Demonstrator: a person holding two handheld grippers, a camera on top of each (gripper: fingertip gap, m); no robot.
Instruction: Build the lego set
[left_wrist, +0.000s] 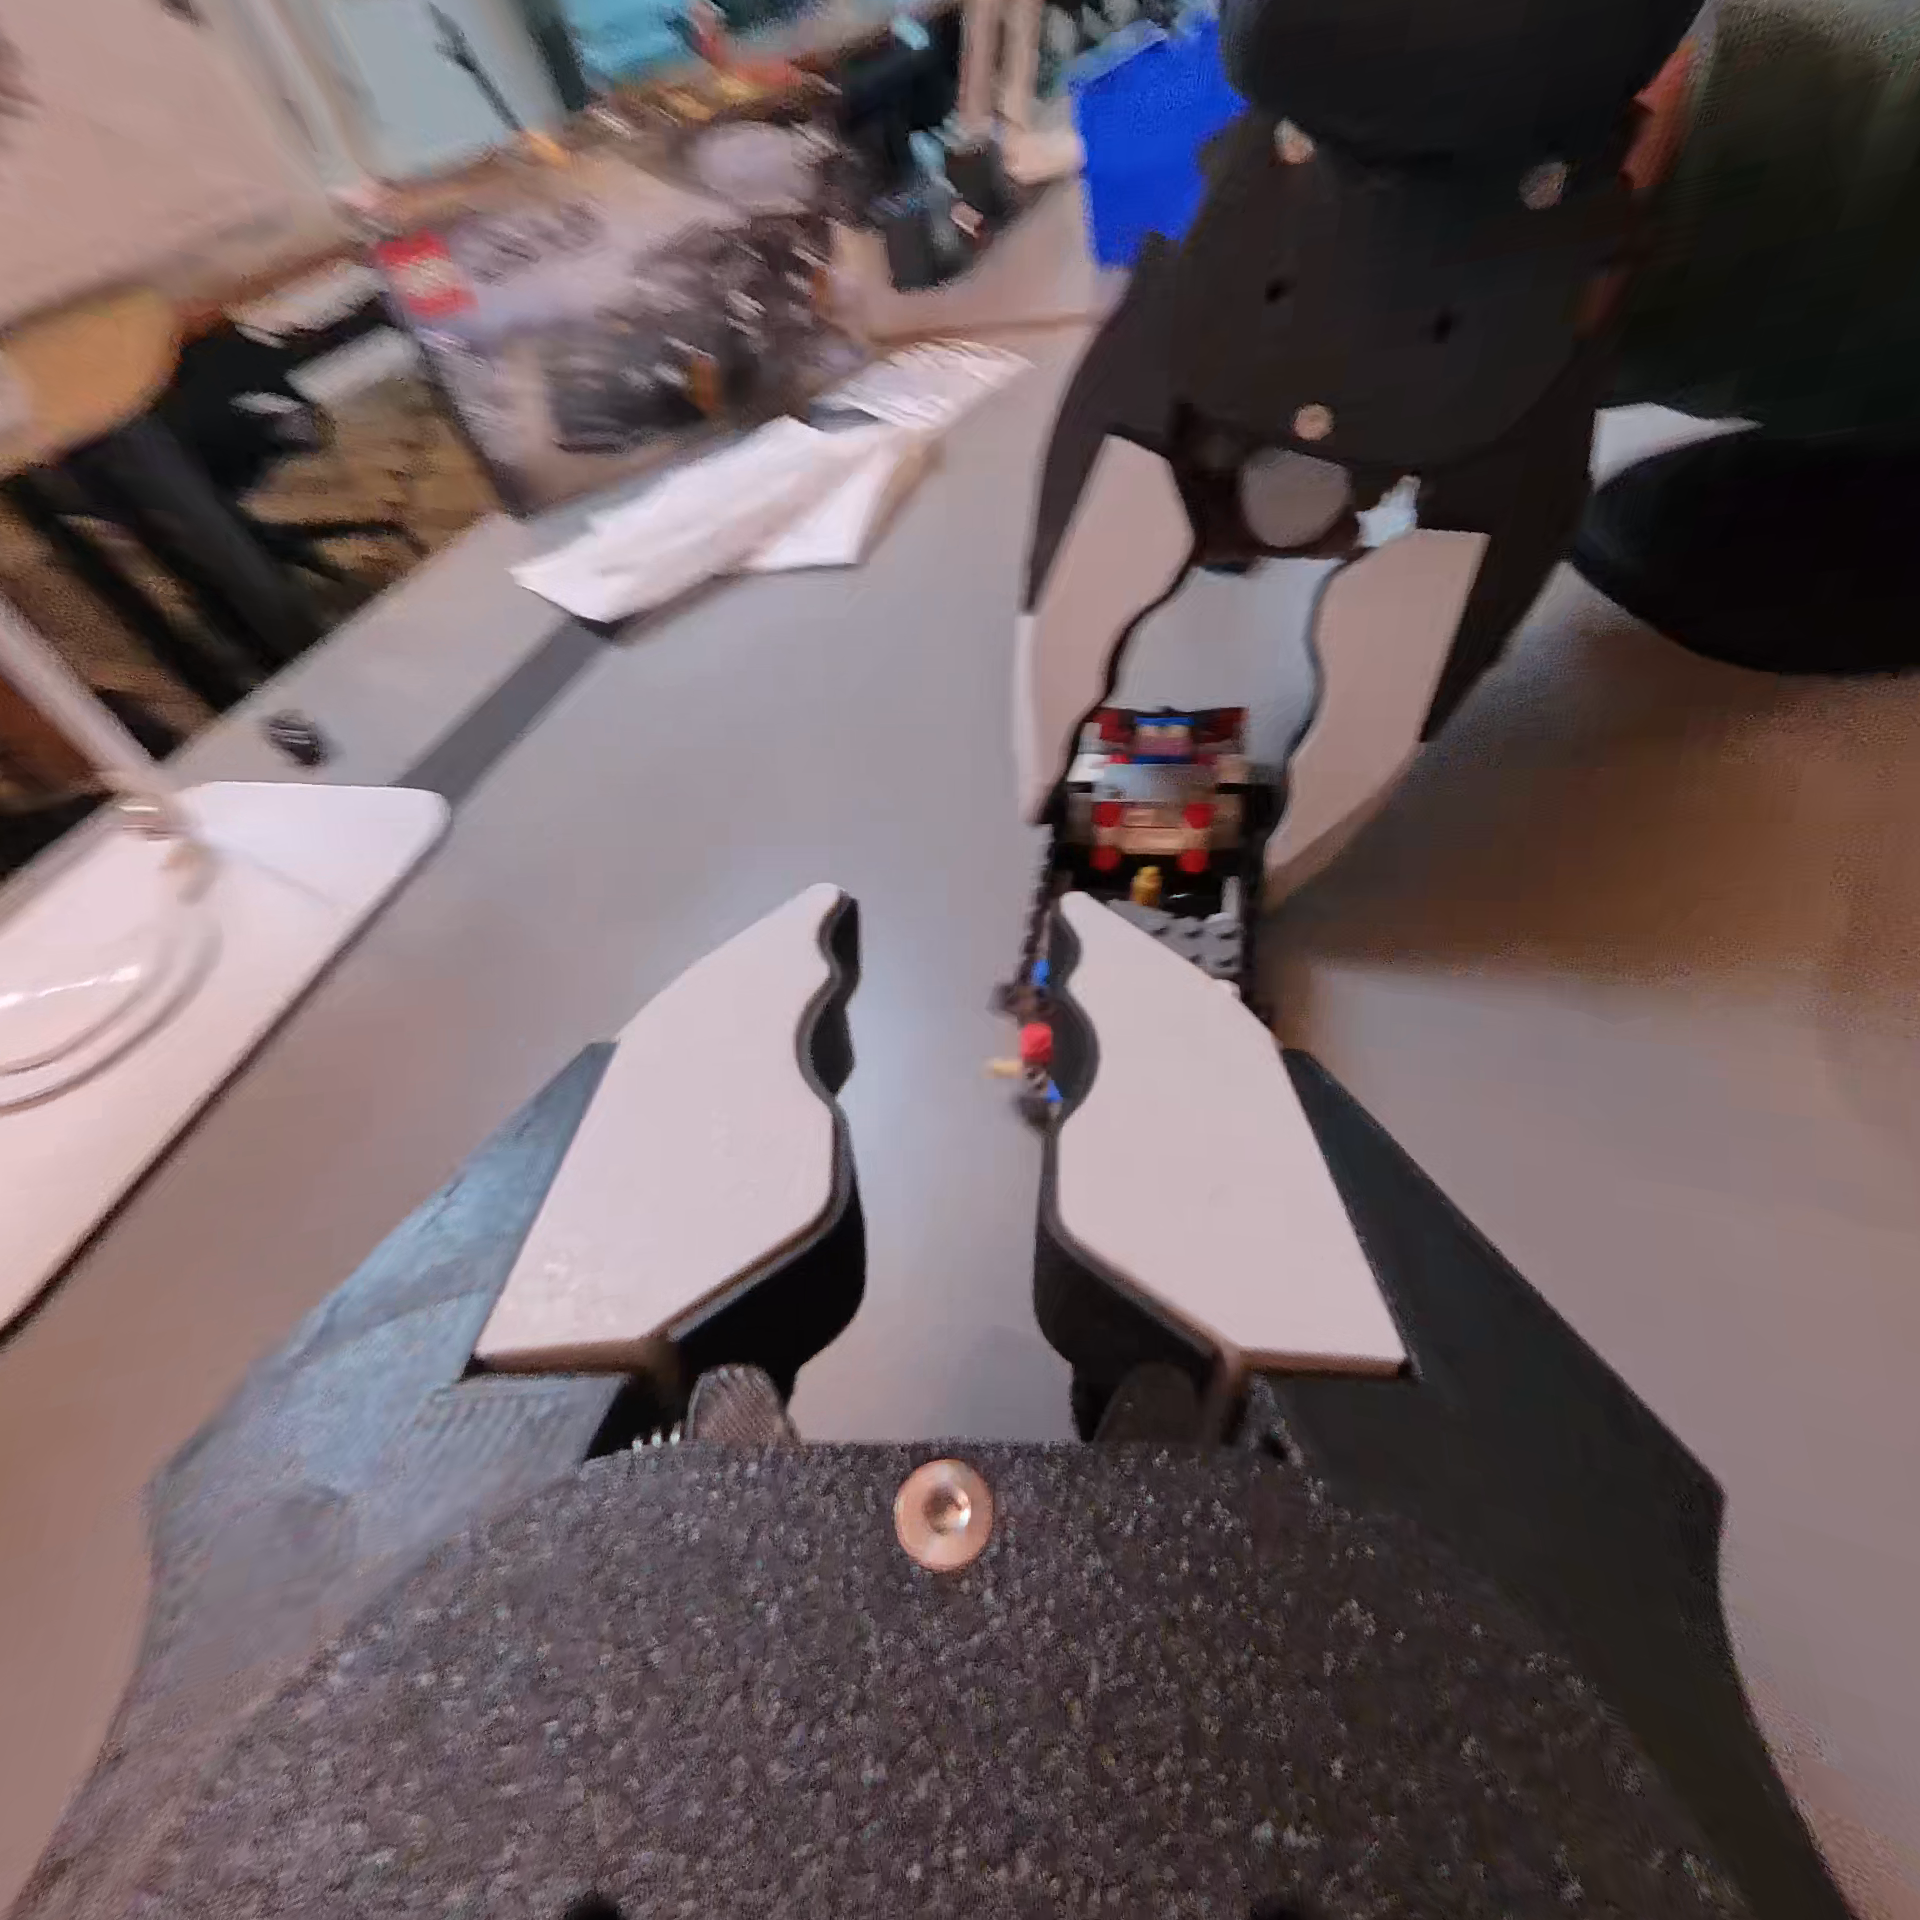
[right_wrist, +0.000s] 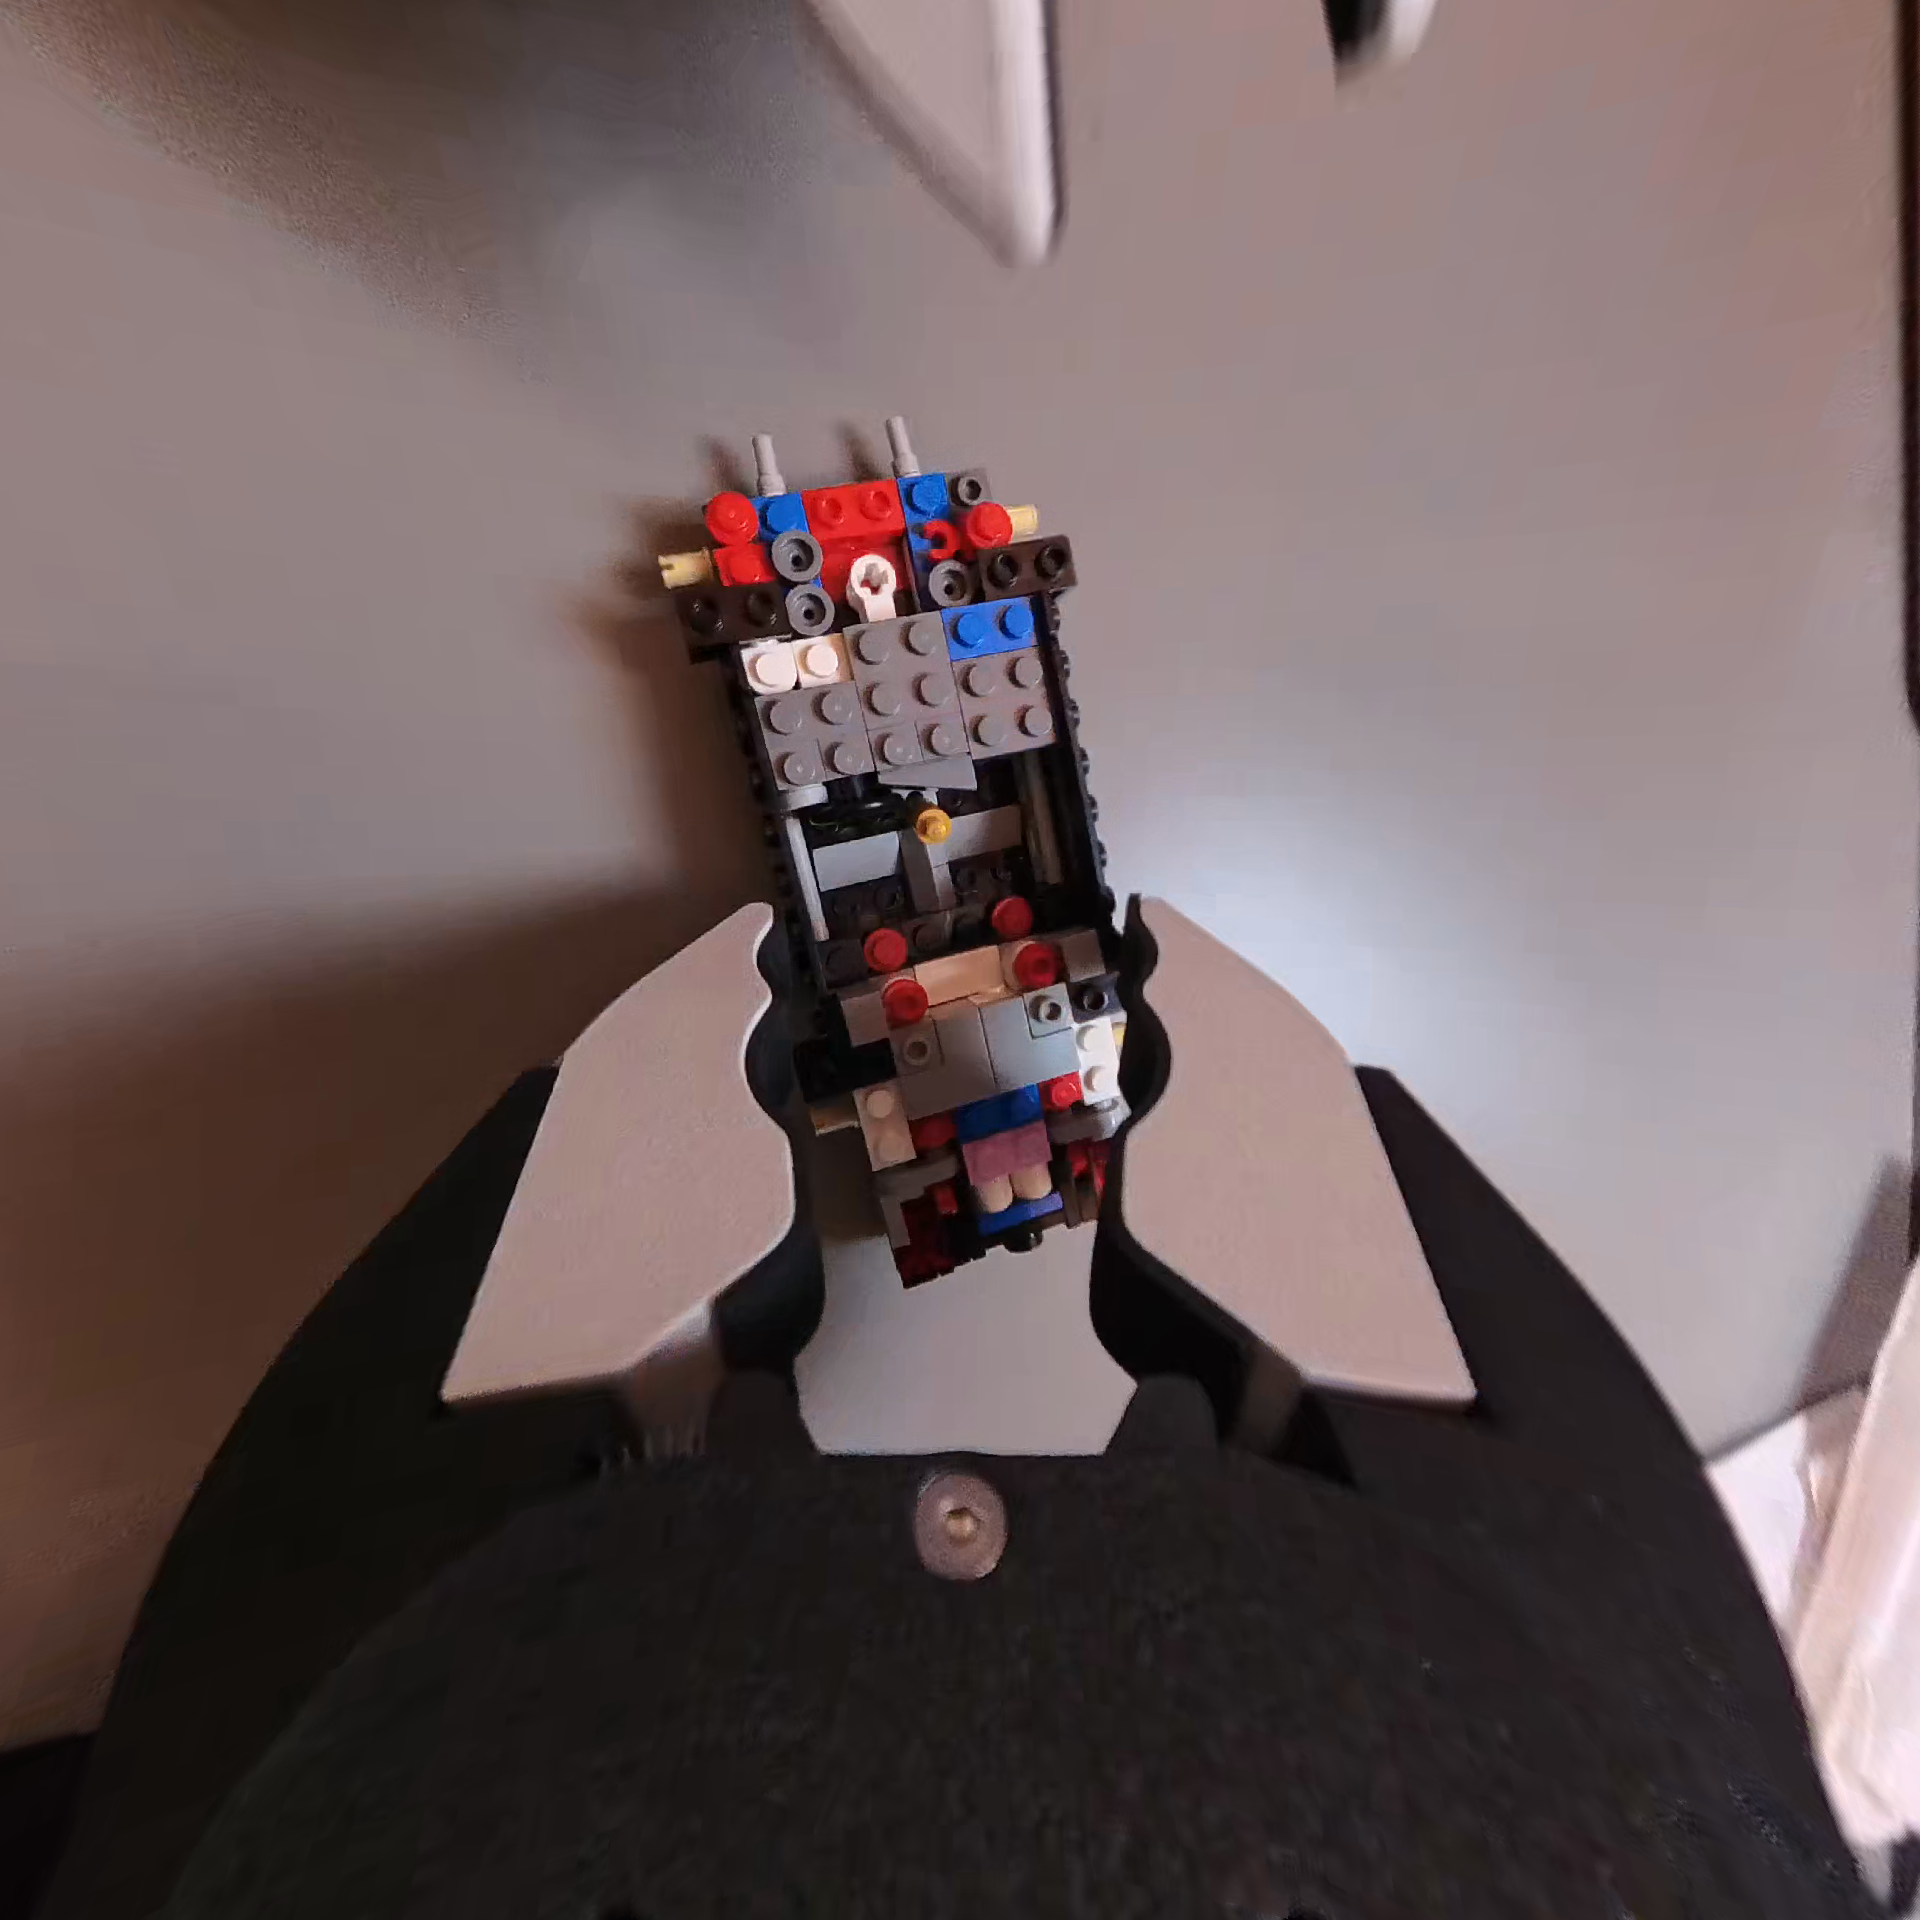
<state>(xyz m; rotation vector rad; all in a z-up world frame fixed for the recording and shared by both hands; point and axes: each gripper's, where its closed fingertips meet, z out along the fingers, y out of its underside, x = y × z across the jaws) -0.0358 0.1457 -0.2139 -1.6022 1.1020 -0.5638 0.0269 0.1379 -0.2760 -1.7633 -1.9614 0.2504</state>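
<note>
A long Lego build (right_wrist: 914, 790) of grey, black, red and blue bricks lies on the grey table (right_wrist: 416, 520). My right gripper (right_wrist: 951, 935) is shut on its near end, with a finger against each side. In the left wrist view the build (left_wrist: 1153, 821) sits between the right gripper's fingers (left_wrist: 1164, 852), and its near end is partly hidden behind my own right finger. My left gripper (left_wrist: 956, 935) is open and empty, just left of the build's end. One of its fingertips (right_wrist: 1018, 156) shows at the top of the right wrist view.
White paper sheets (left_wrist: 748, 520) lie on the table farther back. A white flat stand base (left_wrist: 208, 935) is at the left. A blue bin (left_wrist: 1143, 135) and clutter stand beyond. A white plastic bag (right_wrist: 1849, 1558) lies at the right edge. The gap from one gripper's tips to the other's is roughly 10 centimeters.
</note>
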